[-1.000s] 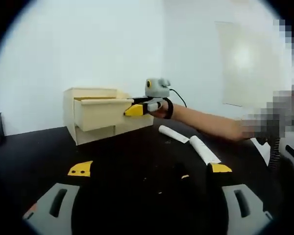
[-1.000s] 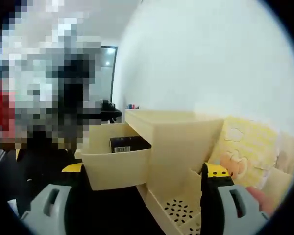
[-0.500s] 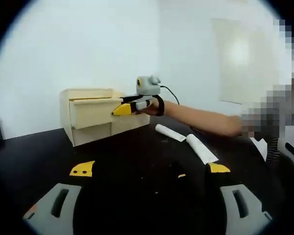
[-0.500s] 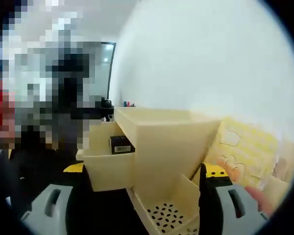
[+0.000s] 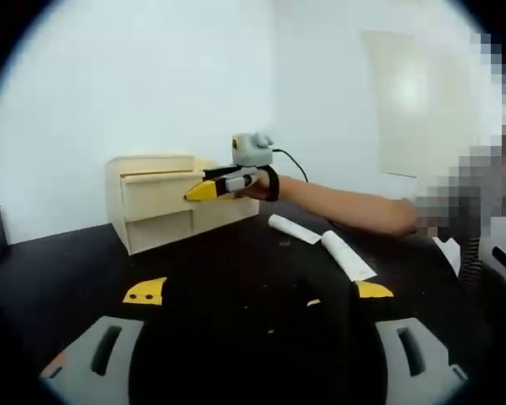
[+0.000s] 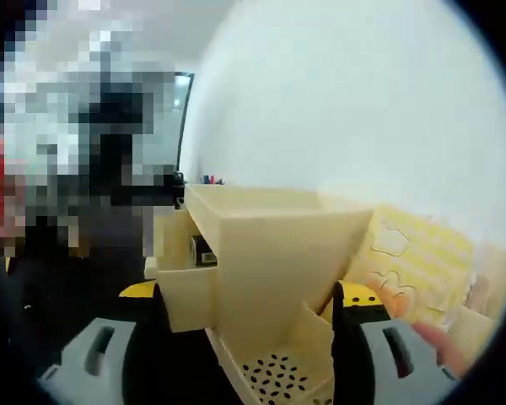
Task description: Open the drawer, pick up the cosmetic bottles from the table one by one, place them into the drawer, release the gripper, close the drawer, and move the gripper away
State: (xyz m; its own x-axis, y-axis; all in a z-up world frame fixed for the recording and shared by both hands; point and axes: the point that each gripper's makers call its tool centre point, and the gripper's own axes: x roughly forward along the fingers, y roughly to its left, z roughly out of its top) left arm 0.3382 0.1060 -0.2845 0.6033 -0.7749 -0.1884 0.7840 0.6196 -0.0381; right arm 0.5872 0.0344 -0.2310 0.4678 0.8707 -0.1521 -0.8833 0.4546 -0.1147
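nearest lens, left hand-held gripper (image 5: 261, 294) jaws wide apart, holding nothing, over black table (image 5: 84, 261). mid-table: two white cosmetic bottles (image 5: 320, 243) lying flat, look light, smooth, prob roll; grab across mid-body. beyond: right hand-held gripper (image 5: 201, 191) at drawer (image 5: 156, 192) front, jaws spread, nothing gripped. cream drawer unit looks light, may slide. white wall behind.

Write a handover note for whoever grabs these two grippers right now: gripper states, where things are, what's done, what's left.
Left gripper: open, empty, low over the table.
Right gripper: open, at the top drawer front.
Drawer: slightly open, a dark box inside.
Two white bottles lie on the table, not yet stowed.
Left: probably stow both bottles, close the drawer, move away.
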